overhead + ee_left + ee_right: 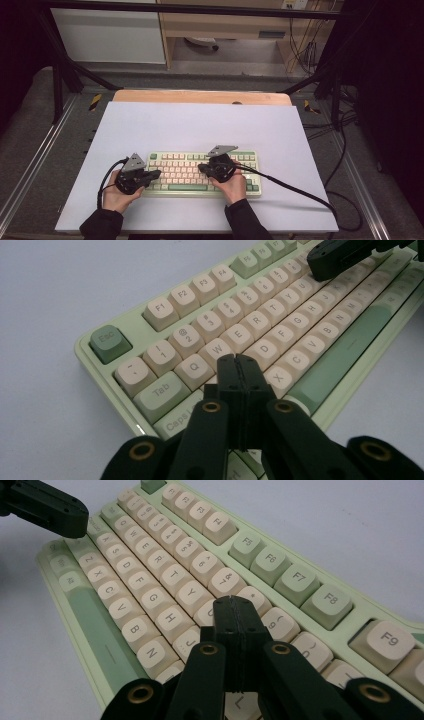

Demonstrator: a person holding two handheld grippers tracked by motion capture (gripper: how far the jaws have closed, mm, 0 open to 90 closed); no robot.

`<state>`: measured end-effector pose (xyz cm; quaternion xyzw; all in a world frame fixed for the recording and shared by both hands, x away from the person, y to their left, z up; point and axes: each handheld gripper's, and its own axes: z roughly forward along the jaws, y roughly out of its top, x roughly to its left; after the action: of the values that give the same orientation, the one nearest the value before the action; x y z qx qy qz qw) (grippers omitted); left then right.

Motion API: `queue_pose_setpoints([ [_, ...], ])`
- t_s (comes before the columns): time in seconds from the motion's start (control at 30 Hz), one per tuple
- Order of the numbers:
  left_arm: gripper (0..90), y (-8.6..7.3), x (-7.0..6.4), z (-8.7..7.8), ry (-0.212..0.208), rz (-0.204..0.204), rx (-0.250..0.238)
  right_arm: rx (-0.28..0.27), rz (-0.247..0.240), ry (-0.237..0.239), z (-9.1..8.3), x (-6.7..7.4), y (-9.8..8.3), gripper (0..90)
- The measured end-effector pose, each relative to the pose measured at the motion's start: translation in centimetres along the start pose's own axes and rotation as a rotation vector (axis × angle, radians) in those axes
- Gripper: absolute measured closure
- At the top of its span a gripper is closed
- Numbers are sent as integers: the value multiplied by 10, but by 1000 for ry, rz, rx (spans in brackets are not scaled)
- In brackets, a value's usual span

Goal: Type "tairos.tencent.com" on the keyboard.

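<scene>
While you hold both hands over it, the tabletop [200, 125] carries one thing, the keyboard [200, 172], lying flat near your edge on the pale sheet, long side across. Work in hand reads as typing with closed tips, and it looks mid-way at most: nothing in view tells which keys you have already hit, so count the rest as open.

Left claw [156, 173] sits at the keyboard's left end, jaws pressed together with nothing between them; in the left gripper view its tip [236, 362] is over the home row around A and S, just under the W key [218, 347]. Right claw [202, 168] is over the middle, jaws also together and empty; in the right gripper view its tip [232, 605] covers the keys between the Y key [191, 594] and the 9 key [280, 619], probably near U or I. Can't tell whether either tip is pressing a key or just above it. Still left, as I judge: press, lift, move to the next key.
</scene>
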<state>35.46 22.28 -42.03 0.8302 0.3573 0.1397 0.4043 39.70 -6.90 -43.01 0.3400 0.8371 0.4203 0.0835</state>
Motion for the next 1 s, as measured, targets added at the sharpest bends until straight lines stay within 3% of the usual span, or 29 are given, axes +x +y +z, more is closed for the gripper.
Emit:
queue_pose_setpoints([
  [0.43, 898, 0, 0, -1, 0, 0, -2, 10, -15, -4, 1, 0, -2, 900],
  [1.0, 897, 1, 0, -2, 2, 0, -7, 14, -38, 2, -24, 3, 2, 900],
])
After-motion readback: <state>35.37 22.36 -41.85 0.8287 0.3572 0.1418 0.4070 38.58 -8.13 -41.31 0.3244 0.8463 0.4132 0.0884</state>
